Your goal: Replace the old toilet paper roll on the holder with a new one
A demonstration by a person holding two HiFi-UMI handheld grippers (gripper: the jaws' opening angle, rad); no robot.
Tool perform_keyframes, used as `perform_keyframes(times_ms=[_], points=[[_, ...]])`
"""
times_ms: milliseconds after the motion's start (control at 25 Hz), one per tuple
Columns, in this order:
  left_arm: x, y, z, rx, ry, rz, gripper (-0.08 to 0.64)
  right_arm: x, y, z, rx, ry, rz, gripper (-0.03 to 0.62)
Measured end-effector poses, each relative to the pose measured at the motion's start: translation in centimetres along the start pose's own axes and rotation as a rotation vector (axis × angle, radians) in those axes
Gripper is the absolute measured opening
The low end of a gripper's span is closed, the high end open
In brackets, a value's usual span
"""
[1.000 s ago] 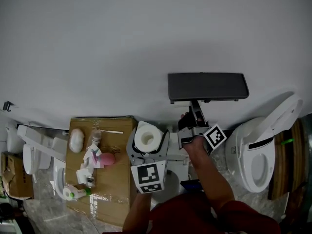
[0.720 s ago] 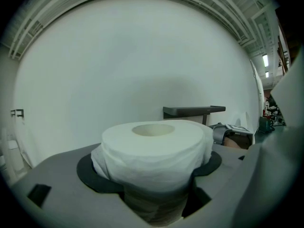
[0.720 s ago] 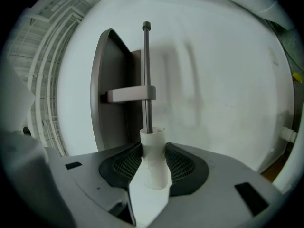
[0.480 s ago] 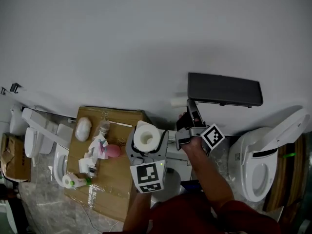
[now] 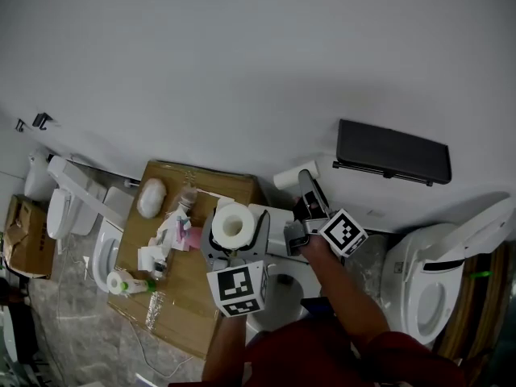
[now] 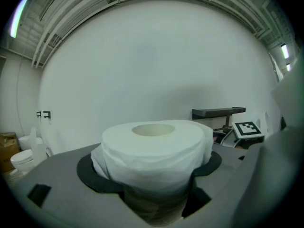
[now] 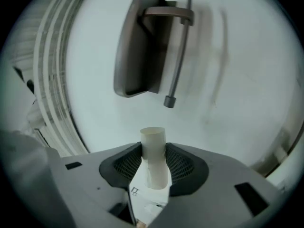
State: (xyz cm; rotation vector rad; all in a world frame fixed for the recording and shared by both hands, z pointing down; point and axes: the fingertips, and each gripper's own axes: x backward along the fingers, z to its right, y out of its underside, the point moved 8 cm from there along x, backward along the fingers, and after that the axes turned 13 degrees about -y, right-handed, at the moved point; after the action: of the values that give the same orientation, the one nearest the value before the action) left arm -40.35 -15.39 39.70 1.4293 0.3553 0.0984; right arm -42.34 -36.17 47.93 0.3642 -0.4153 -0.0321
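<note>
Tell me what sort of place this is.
Probably a bathroom mock-up or test area: a toilet with raised lid, more toilets at left, and a dark wall-mounted paper holder.

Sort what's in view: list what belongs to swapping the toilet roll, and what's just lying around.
For the job: new toilet paper roll, empty cardboard tube, wall holder.

Lying about: cardboard box, white oval item, green-capped bottle, toilet.

I read no words or numbers; only square coded markers, on the left claw's cube (image 5: 238, 289) and the right claw's cube (image 5: 343, 232).
</note>
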Motion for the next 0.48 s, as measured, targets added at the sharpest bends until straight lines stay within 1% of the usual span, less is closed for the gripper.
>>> perform_keyframes(times_ms=[40,120,280,400,480], points=[[0.0,-0.1,0.1,0.002,0.001,-0.001,0.433,0.3,0.0,-0.5,0.063,0.01,-0.031,0.169],[0.0,-0.3,0.4,0.0,0.007,0.001,0.433,1.0,-0.1,-1.6,0.228,0.04,-0.108,0.169],[-0.2,-0.4,1.7,-0.011,0.038,0.007,0.433,2.8,-1.4,-4.7,0.623,0.127,-0.235,0.169],[-0.4,-0.2,3.2,-0.019,0.073,0.011,0.433,4.7,-2.3,-6.9,0.894,0.252,-0.31,0.169],[-0.6,0.1,4.4,-0.025,0.102,0.019,0.433,6.1,-2.7,-8.0,1.008,0.354,-0.352,0.169]])
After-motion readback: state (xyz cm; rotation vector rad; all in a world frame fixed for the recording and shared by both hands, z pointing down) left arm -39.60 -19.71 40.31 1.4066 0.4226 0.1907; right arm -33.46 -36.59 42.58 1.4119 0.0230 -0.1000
